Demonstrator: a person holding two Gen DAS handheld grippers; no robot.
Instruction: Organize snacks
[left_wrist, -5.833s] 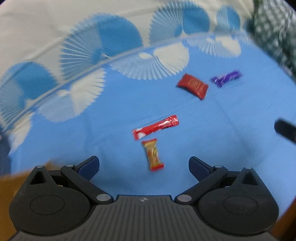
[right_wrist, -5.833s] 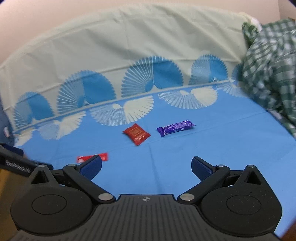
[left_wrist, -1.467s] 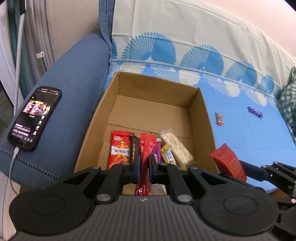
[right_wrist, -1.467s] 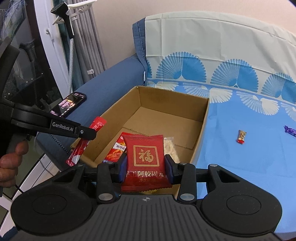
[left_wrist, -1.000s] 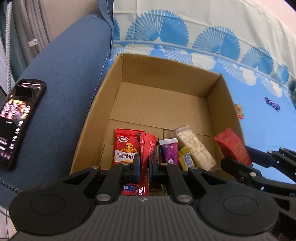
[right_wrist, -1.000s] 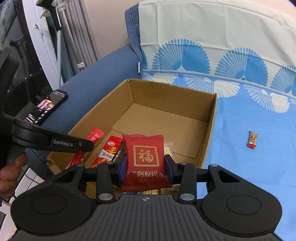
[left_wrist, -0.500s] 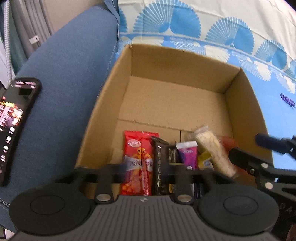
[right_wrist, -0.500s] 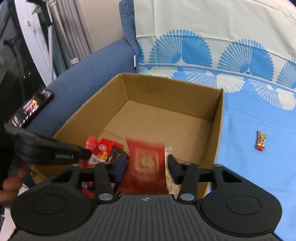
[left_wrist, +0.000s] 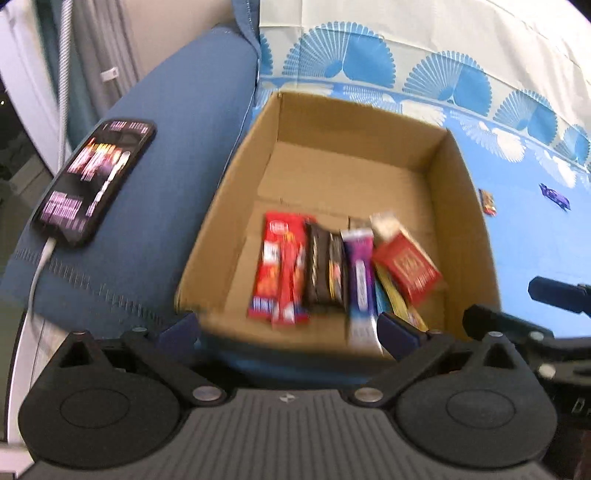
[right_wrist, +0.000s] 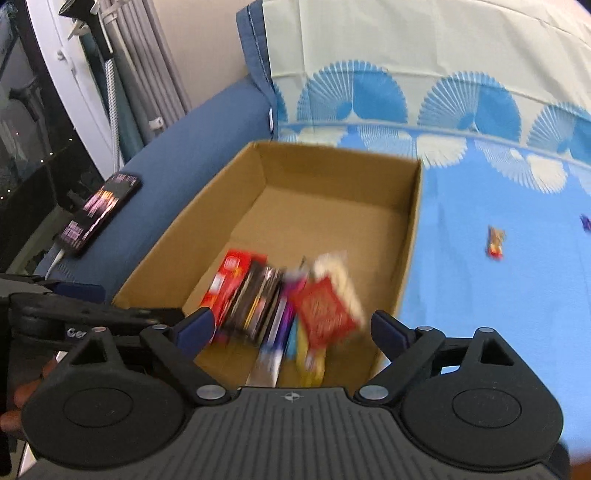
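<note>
A cardboard box (left_wrist: 354, 122) (right_wrist: 332, 155) sits on the sofa and holds several snack packets along its near side. The red stick packet (left_wrist: 286, 277) lies at the left on another red packet. The red square packet (left_wrist: 406, 264) (right_wrist: 325, 310) lies at the right. My left gripper (left_wrist: 286, 332) is open and empty over the box's near edge. My right gripper (right_wrist: 291, 328) is open and empty above the near end of the box; its fingers (left_wrist: 554, 291) show at the right of the left wrist view.
A small orange-red candy (left_wrist: 487, 201) (right_wrist: 495, 242) and a purple packet (left_wrist: 556, 195) lie on the blue sheet to the right of the box. A lit phone (left_wrist: 94, 179) (right_wrist: 99, 212) on a cable rests on the blue sofa arm at the left.
Both grippers have opened. The red stick packet and the red square packet have dropped into the box. Both grippers have pulled back and up a little.
</note>
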